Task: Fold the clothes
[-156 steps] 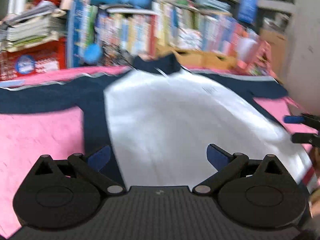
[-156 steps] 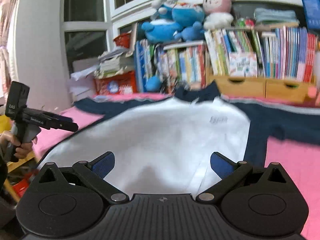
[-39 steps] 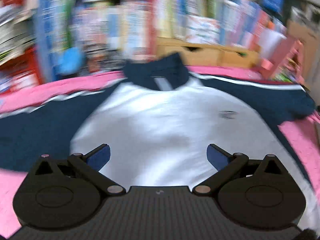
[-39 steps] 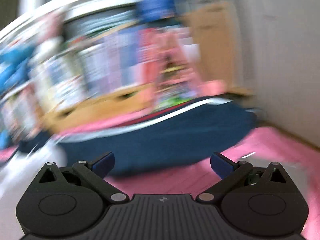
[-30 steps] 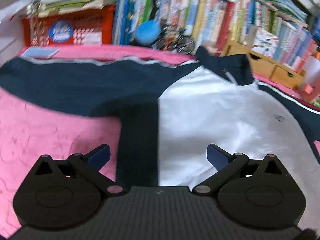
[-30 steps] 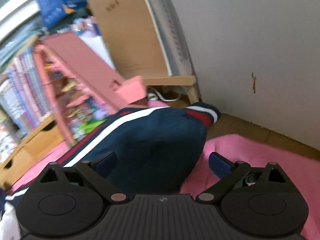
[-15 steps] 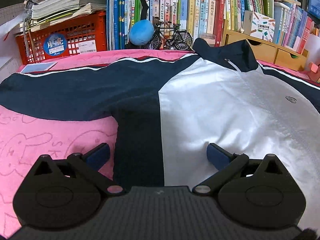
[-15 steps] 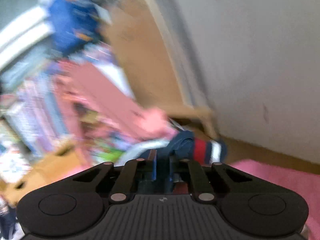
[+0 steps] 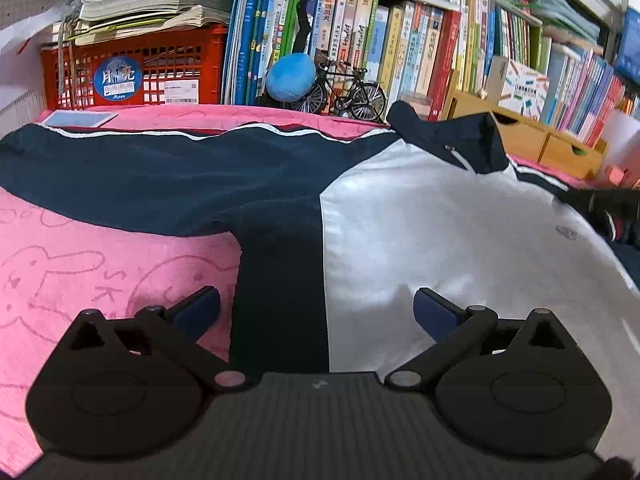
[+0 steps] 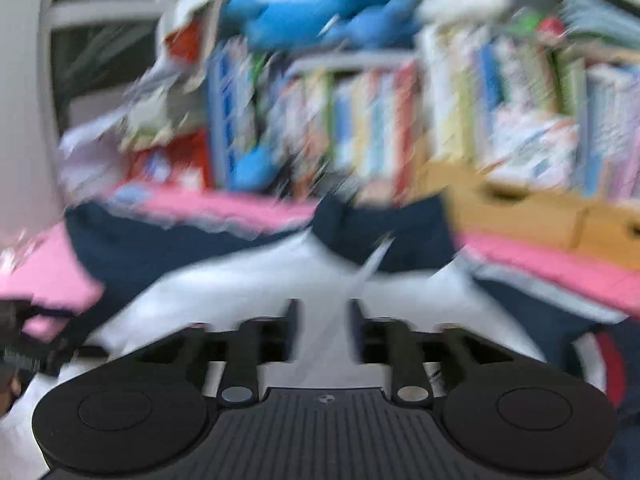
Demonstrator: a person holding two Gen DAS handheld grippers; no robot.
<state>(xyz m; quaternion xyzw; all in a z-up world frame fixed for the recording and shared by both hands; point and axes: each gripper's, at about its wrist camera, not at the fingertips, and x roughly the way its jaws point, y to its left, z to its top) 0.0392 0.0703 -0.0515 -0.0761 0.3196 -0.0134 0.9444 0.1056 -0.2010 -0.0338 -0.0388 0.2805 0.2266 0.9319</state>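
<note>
1. Pink blanket [image 9: 100, 264] spread beneath and to the left of the left tongs [image 9: 316, 308].
2. Navy-and-white jacket [image 9: 420, 220] laid flat on it, straight ahead of both tongs, collar at the far end; navy sleeve [image 9: 140, 176] stretched away ahead-left of the left tongs.
3. Row of books [image 9: 400, 48] beyond the jacket, far ahead.
4. Red crate [image 9: 132, 76] far ahead-left.
5. Left tongs released, spread wide above the jacket, gripping nothing.
6. Right tongs [image 10: 320, 320] blurred, just been opening, narrowly parted, only white cloth seen through the gap; striped cuff [image 10: 608, 360] just to their right.
</note>
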